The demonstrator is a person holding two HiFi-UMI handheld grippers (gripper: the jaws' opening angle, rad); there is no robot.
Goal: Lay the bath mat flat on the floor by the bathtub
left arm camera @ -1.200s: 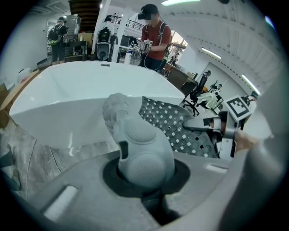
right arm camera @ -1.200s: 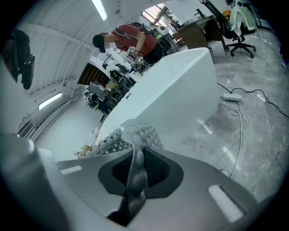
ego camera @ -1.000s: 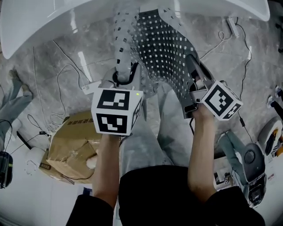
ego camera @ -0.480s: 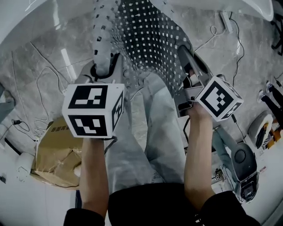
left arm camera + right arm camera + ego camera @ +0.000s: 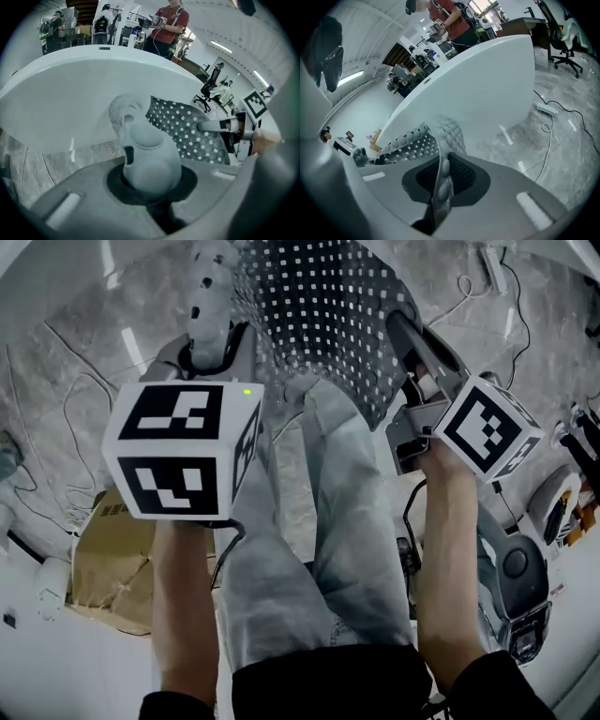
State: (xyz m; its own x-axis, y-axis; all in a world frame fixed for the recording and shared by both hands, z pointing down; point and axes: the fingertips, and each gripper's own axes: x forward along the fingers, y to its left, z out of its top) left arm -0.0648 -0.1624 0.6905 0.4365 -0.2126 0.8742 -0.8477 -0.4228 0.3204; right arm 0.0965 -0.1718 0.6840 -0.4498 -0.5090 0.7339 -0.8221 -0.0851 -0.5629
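Cardboard box [image 5: 112, 568] is noted near left, cables [image 5: 56, 399] on the marble floor [image 5: 84, 371] beyond. Left gripper [image 5: 211, 348] is clamped on a bunched edge of the bath mat [image 5: 319, 315], right gripper [image 5: 408, 334] on a thin edge. The mat is held spread above the floor, before the bathtub [image 5: 93, 89]. A standing person [image 5: 171, 23] beyond the tub is shown by the gripper views only.

The marble floor [image 5: 80, 362] along the bathtub [image 5: 93, 79] is open for the most part. On the left side, thin cables [image 5: 45, 161] lie across it. On the right side, a power strip [image 5: 546, 108] and more cables [image 5: 547, 127] lie near the tub wall. The bath mat [image 5: 319, 315] hangs between the left claw [image 5: 150, 177] and the right claw [image 5: 440, 185], both closed on it, and it covers the middle. A cardboard box [image 5: 108, 568] stands just beside the person's legs [image 5: 347, 540] on the left. Grey equipment [image 5: 514, 568] closes the way on the right.
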